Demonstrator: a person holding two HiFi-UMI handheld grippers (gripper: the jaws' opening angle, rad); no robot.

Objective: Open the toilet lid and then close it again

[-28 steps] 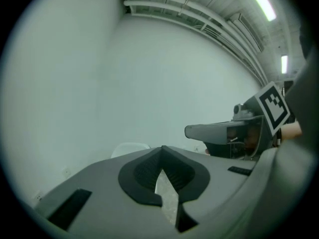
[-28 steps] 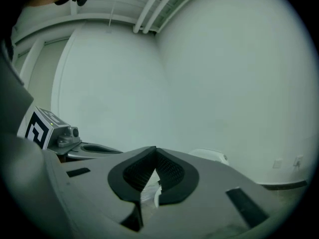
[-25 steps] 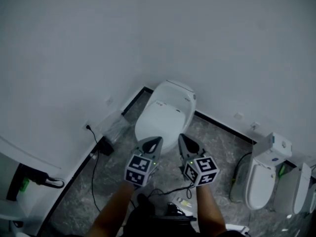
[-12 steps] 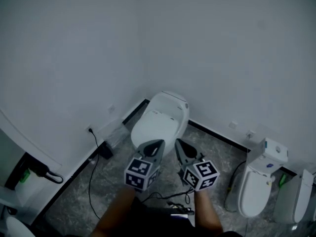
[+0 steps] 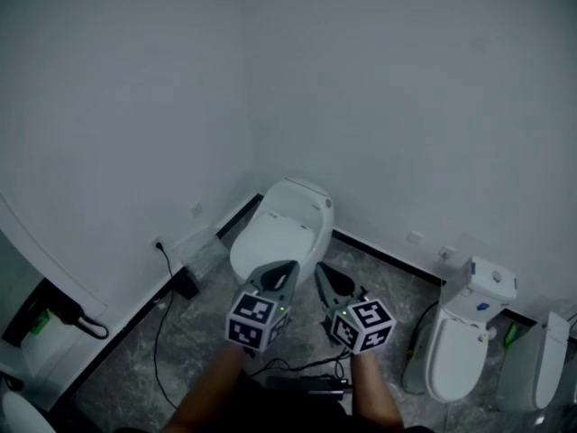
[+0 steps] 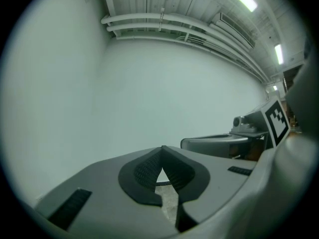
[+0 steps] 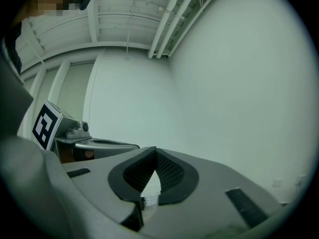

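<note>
Drawn up and away from the toilet (image 5: 281, 233) over the last second, both tools are now held side by side in the air above its front edge, and the bowl is seen smaller in the head view than before. The left gripper (image 5: 287, 267) is pressed together on nothing, its pads meeting at the tip in its own view (image 6: 162, 151), and the right gripper (image 5: 323, 272) is likewise closed and empty (image 7: 155, 151). The lid (image 5: 270, 242) is laid flat on the seat, in the corner where the two walls meet.

A lid that is down suits both ends of this task (waiting to be lifted, or already lowered again), so the step cannot be settled, though the withdrawal leans towards the latter. Any further lift would call for the jaws to be brought under the lid's front lip.

Grey veined stone floor (image 5: 194, 332) is edged by black skirting. Cables (image 5: 160, 318) are trailed across it, plain white walls (image 5: 135, 106) rise behind, and a second toilet (image 5: 460, 341) is stood to the right.
</note>
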